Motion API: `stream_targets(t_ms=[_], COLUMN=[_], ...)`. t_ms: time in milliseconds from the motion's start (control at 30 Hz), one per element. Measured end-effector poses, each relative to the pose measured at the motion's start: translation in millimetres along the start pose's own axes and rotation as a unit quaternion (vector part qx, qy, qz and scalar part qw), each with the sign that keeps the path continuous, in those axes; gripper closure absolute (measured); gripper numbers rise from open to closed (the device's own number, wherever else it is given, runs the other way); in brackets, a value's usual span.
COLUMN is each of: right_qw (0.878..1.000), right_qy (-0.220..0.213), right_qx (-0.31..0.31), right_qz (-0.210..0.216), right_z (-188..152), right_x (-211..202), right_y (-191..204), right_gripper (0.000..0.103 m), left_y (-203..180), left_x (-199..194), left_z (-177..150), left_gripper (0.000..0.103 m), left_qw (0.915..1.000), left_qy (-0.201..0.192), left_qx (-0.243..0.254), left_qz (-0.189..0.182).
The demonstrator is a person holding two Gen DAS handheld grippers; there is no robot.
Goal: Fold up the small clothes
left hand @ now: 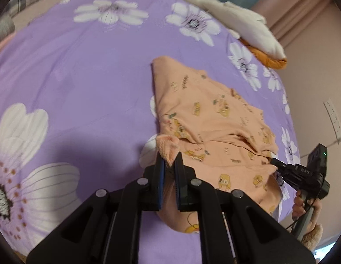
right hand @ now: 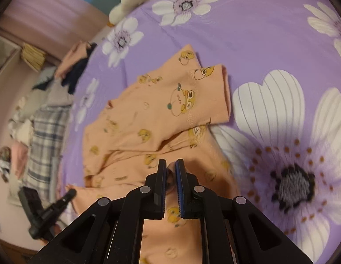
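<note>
Pinching one edge of the peach cartoon-print cotton garment (left hand: 214,118), my left hand-held gripper (left hand: 169,161) is clamped. My right hand-held gripper (right hand: 171,167) pinches another edge above the purple floral bedsheet (left hand: 82,77).

Left claw (left hand: 169,161) and right claw (right hand: 171,166) angled downward, each clamped on cloth

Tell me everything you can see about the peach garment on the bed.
The peach garment is small, of soft knit-looking cloth printed with yellow cartoon ducks. It lies rumpled and partly folded over itself on the purple flowered bedspread. The left gripper is shut on a fuzzy-backed bit of its near edge, and the right gripper is shut on another bit.
</note>
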State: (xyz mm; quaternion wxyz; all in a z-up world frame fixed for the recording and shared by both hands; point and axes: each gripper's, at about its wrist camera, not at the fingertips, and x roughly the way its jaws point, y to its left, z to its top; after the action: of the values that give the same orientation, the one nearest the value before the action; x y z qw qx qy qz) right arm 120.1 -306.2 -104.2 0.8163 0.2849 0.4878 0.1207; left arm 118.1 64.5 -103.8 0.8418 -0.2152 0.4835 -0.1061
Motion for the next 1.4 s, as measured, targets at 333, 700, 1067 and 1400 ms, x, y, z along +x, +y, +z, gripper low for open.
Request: stream_targets(t_ms=[333, 700, 1067, 1400], right_qw=[0.997, 0.985, 0.989, 0.986], right_qy=[-0.034, 0.054, -0.018, -0.125], right_qx=[-0.063, -0.15, -0.145, -0.108], right_qz=[-0.036, -0.062, -0.036, -0.003], right_z=[15, 0, -4, 60], right_x=[-40, 25, -16, -55], right_y=[1, 21, 28, 37], right_gripper=[0.048, 0.05, 0.096, 0.097], left_y=[7, 15, 3, -48], left_x=[21, 15, -22, -51], left_z=[-2, -6, -3, 79], left_gripper=[0.094, 0.094, 0.096, 0.096], left_qw=[0.9993, 0.9991, 0.9982, 0.9921], left_qy=[0.031, 0.027, -0.009, -0.103], left_qx=[-0.003, -0.034, -0.048, 0.013], left_qz=[0.022, 0.004, -0.036, -0.07])
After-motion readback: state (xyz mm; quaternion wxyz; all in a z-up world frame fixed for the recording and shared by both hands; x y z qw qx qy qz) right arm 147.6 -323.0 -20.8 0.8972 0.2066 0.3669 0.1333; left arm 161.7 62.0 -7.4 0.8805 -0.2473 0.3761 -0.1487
